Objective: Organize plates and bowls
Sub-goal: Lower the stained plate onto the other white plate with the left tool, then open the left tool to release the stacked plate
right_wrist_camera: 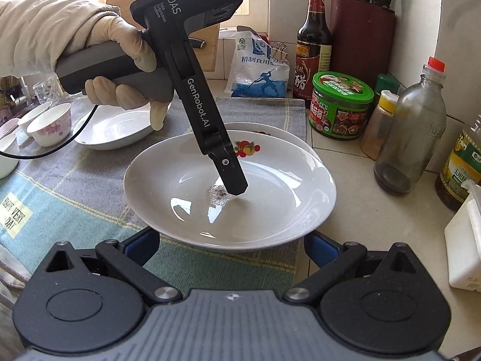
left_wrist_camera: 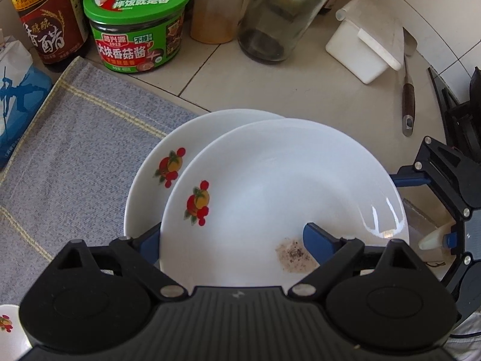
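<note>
A white plate (left_wrist_camera: 282, 186) with a fruit print and a dark speckled smear lies tilted over a second matching plate (left_wrist_camera: 156, 162). My left gripper (left_wrist_camera: 231, 240) straddles the top plate's near rim, one finger outside its left edge, the other finger (left_wrist_camera: 315, 243) inside the plate; it looks closed on the rim. In the right wrist view the same top plate (right_wrist_camera: 270, 204) shows with the left gripper's finger (right_wrist_camera: 231, 177) touching the smear. My right gripper (right_wrist_camera: 231, 246) is open and empty, just in front of the plate's near rim.
A blue-grey cloth (left_wrist_camera: 75, 138) lies left. Another white plate (right_wrist_camera: 114, 132) and small floral bowls (right_wrist_camera: 51, 126) stand at far left. A green sauce jar (left_wrist_camera: 135, 30), vinegar bottle (left_wrist_camera: 45, 15), glass bottle (left_wrist_camera: 279, 15), white box (left_wrist_camera: 360, 51) and a spatula (left_wrist_camera: 407, 102) crowd the back counter.
</note>
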Demonstrator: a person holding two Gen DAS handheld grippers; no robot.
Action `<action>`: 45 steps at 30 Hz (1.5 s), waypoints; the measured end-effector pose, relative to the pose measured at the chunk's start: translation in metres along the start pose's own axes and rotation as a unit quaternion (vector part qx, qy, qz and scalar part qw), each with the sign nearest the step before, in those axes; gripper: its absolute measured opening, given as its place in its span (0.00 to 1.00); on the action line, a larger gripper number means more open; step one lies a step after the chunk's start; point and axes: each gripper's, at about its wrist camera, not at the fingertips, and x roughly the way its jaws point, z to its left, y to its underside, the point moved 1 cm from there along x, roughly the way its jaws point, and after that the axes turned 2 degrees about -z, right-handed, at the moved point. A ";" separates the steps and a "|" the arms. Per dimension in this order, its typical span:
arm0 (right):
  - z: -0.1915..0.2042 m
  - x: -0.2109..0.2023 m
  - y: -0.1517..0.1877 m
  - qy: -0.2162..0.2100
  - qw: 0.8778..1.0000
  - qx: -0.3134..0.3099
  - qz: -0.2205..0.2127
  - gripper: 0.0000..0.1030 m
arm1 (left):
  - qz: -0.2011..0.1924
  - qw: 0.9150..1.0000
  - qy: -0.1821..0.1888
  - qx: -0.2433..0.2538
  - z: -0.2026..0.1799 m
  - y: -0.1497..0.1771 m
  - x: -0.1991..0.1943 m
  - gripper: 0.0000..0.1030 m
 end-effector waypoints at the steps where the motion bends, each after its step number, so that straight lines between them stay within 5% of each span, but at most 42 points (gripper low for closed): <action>1: 0.000 0.000 0.000 -0.001 1.000 0.000 -0.001 1.00 | 0.001 1.000 -0.001 0.000 0.000 0.000 -0.001 0.91; 16: 0.001 0.000 0.000 -0.004 1.000 0.007 -0.007 1.00 | 0.002 1.000 -0.009 -0.005 0.001 0.000 -0.004 0.93; 32: 0.003 -0.005 0.003 -0.002 1.000 0.014 -0.018 1.00 | 0.023 0.997 -0.068 0.034 -0.018 -0.009 0.007 0.94; 45: 0.004 -0.002 0.002 0.001 1.000 0.012 -0.018 1.00 | -0.010 0.997 -0.076 0.016 -0.011 -0.002 -0.012 0.94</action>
